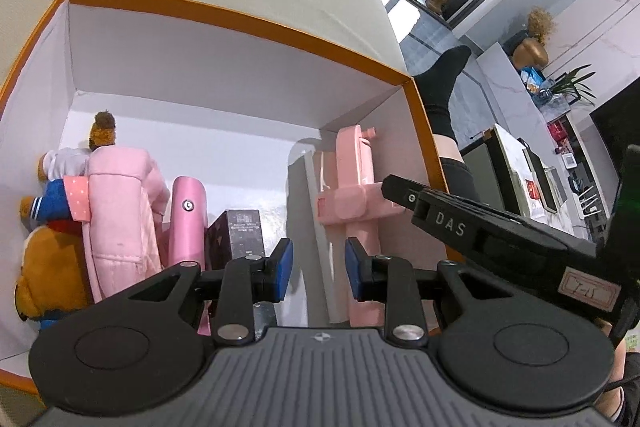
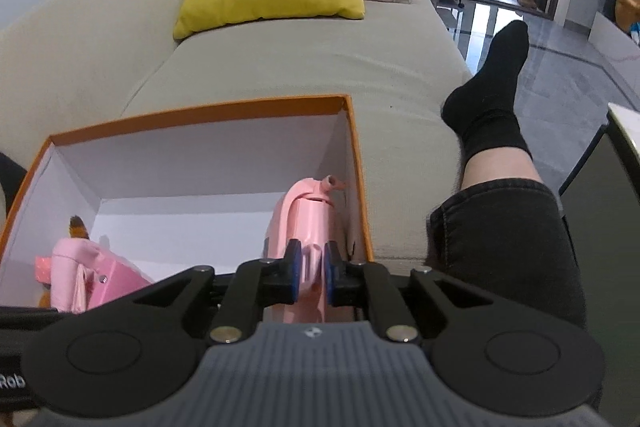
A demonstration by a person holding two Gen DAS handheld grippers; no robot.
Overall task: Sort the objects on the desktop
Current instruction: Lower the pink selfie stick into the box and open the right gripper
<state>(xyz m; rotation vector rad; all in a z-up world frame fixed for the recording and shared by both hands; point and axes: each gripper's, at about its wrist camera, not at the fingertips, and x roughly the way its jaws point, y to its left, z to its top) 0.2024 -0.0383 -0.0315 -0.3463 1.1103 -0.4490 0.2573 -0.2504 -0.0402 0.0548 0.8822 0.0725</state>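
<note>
The right gripper (image 2: 310,275) is clamped on a pink gadget (image 2: 308,223) low at the box's (image 2: 200,107) right wall — probably to stand it clear of the plush toy (image 1: 60,227). The left gripper (image 1: 318,267) hangs parted, holding nothing.

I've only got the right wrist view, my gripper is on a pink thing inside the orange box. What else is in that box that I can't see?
Observer: The left view shows a small black box on the floor of the orange box, near the middle.
Operator: Where's the left gripper?
Observer: The left gripper is over the box, open and holding nothing.
Operator: And the toy on the left side?
Observer: It's a stuffed bear lying against the left wall, beside a pink quilted item. Your right gripper grips the pink fan.
</note>
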